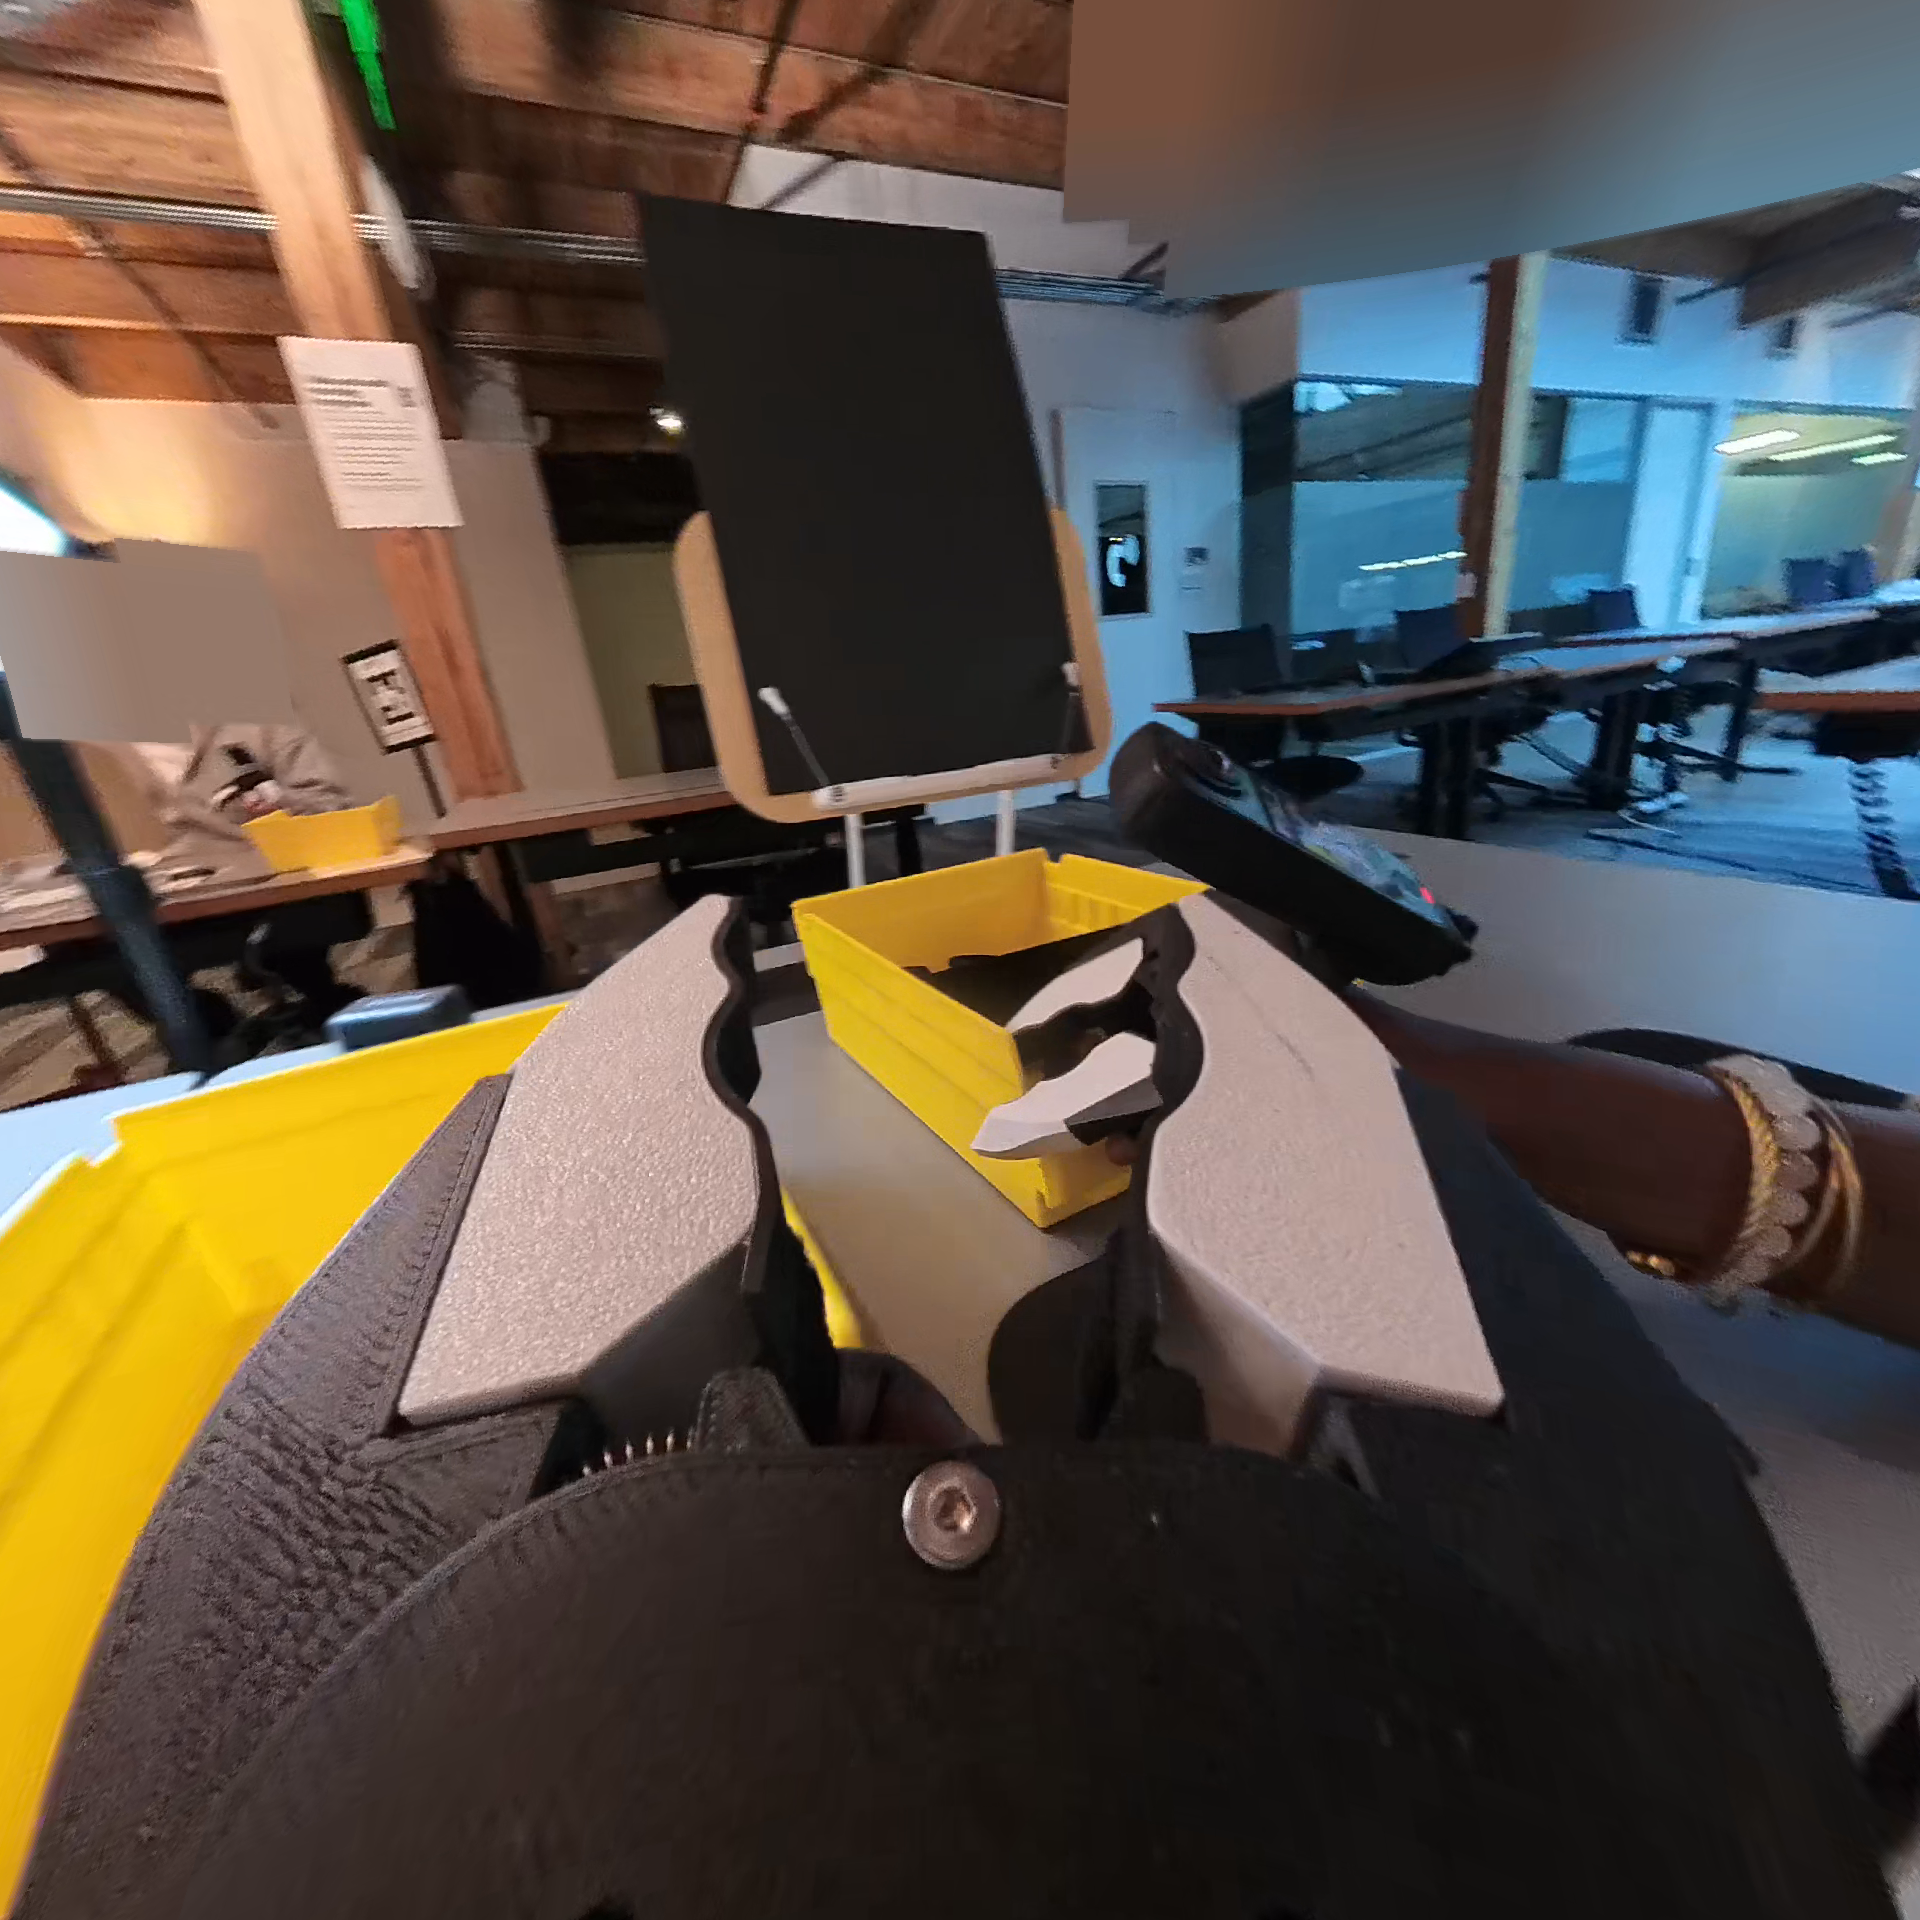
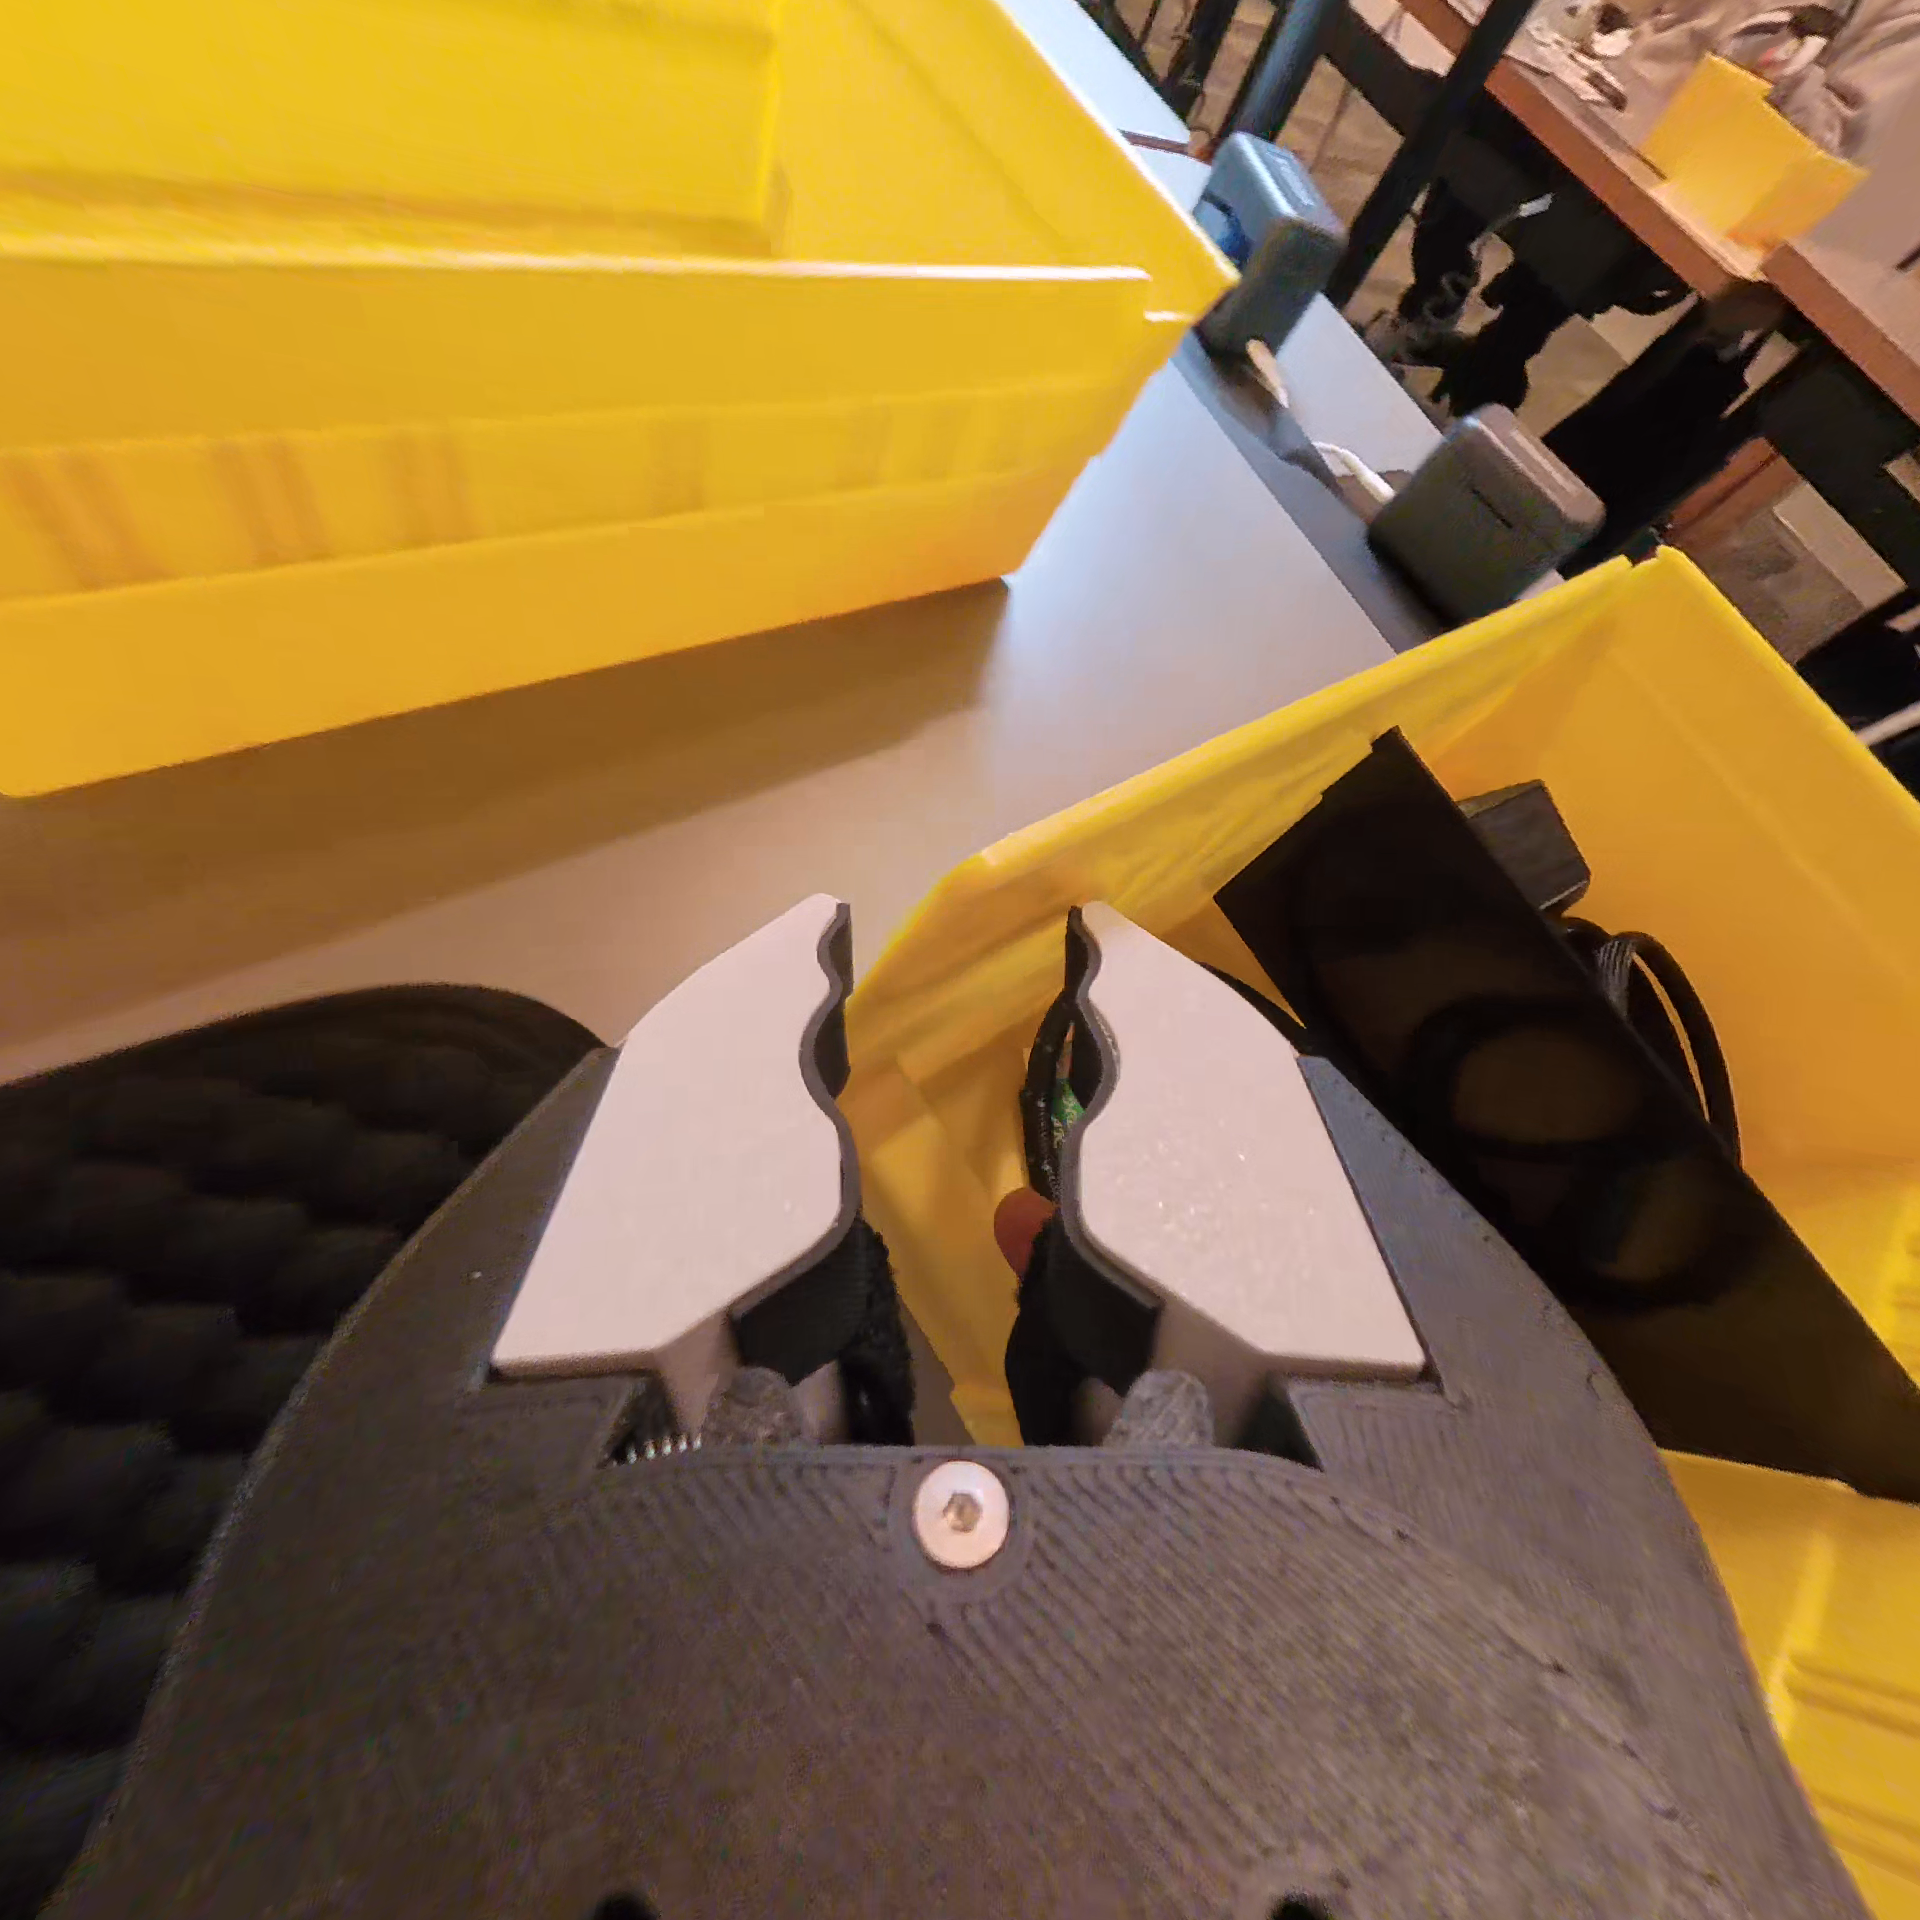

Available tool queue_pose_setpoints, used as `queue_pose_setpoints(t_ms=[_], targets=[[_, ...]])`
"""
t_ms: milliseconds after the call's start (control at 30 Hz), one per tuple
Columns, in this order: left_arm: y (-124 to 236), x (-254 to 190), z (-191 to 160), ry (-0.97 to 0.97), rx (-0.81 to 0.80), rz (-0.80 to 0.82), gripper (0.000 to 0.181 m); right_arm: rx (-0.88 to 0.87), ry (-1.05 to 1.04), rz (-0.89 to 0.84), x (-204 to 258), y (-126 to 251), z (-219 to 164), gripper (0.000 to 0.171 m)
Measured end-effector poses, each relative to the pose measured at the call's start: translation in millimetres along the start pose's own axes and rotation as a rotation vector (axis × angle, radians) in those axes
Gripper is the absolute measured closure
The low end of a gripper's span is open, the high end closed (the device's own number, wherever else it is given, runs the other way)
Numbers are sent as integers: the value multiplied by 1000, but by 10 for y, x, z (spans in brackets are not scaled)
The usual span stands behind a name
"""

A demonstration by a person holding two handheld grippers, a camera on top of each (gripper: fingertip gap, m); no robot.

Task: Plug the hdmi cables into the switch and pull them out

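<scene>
A small yellow bin stands on the grey table ahead of my left gripper, which is open, empty and held above the table. My right gripper reaches into that bin. In the right wrist view my right gripper is open and straddles the bin's near wall. Inside the bin a black flat box, apparently the switch, leans tilted beside coiled black cable. A braided black cable lies against the inner side of the right finger.
A large yellow bin sits on the table to the left, also at the lower left of the left wrist view. Two grey boxes stand at the table's far edge. A black foam pad lies near me. A person's braceleted arm holds the right gripper. The grippers' ends are close to 20 cm from one another.
</scene>
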State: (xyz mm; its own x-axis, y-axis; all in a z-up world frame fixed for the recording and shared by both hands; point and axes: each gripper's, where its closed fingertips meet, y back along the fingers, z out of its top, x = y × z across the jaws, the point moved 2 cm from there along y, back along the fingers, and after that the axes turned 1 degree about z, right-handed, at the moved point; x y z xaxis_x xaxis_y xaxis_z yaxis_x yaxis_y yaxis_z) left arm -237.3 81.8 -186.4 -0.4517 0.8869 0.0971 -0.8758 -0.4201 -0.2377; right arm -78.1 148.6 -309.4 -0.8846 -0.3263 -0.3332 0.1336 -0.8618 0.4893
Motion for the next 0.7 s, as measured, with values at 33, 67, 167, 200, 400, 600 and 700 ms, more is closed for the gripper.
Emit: queue_pose_setpoints(t_ms=[33, 67, 167, 200, 400, 600, 700], targets=[[52, 72, 4, 1, -1, 40, 107, 0, 5, 7, 29, -50, 43, 131], [110, 143, 6, -2, -2, 79, 107, -2, 8, 11, 54, -96, 80, 131], [283, 354, -13, 4, 7, 194, 107, -29, 6, 26, 125, -211, 179, 131], [334, 422, -20, 13, 10, 229, 107, -44, 4, 38, 151, -247, 213, 131], [527, 765, -130, 59, 56, 396, 105, -147, -47, 328, 468, -368, 401, 115], [893, 1549, -520, 56, 195, 707, 97, -364, -193, 270, 450, 71, 585, 92], [961, 1878, -815, 118, 324, 735, 99, -512, -268, 351, 763, 336, 732, 64]])
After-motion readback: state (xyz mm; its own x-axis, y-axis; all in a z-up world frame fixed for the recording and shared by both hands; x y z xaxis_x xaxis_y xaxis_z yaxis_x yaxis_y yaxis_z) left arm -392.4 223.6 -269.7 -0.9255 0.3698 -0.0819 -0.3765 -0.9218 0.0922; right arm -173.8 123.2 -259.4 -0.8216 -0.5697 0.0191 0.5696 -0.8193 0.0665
